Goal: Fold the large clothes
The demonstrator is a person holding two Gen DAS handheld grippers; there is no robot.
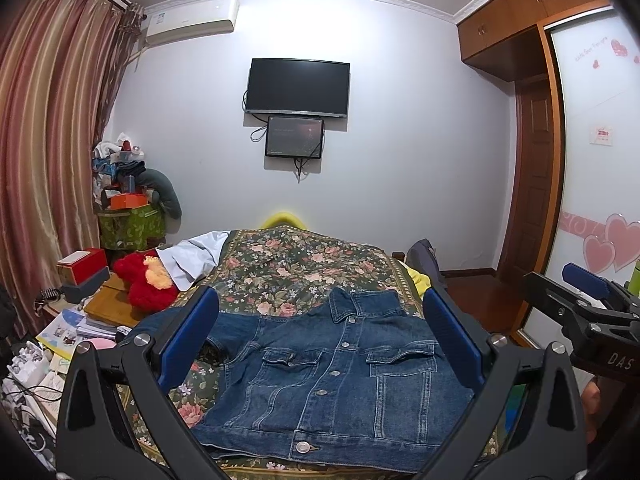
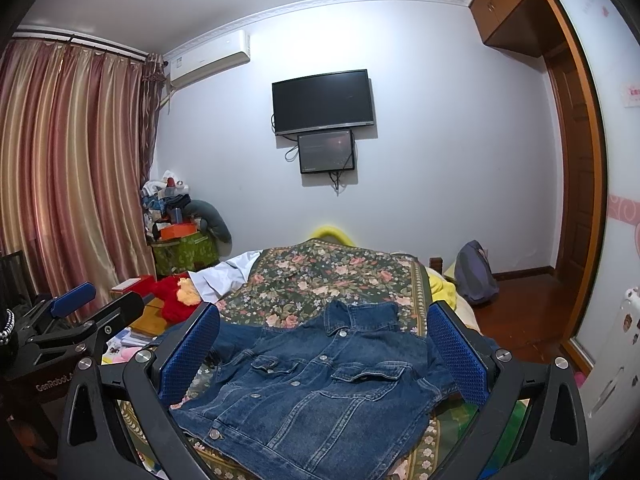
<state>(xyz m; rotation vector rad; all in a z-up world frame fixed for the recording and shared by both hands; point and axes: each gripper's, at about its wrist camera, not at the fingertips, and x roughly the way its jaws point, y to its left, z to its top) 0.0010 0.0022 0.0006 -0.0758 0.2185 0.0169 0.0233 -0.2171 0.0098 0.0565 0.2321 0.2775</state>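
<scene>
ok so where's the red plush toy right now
The fluffy red plush toy sits left of the floral-covered bed, beside the white cloth and the blue denim jacket's far left; both views show it.

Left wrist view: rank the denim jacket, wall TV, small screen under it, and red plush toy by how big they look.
1. Denim jacket, though nearness inflates it.
2. Wall TV.
3. Red plush toy and small screen look about alike; I won't rank them.

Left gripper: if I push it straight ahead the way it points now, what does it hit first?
Probably the denim jacket, lying buttoned, front up, on the floral bedspread. The left gripper, open, frames its chest; nothing shows between them. How high the gripper hangs is unclear, so it might pass above.
</scene>
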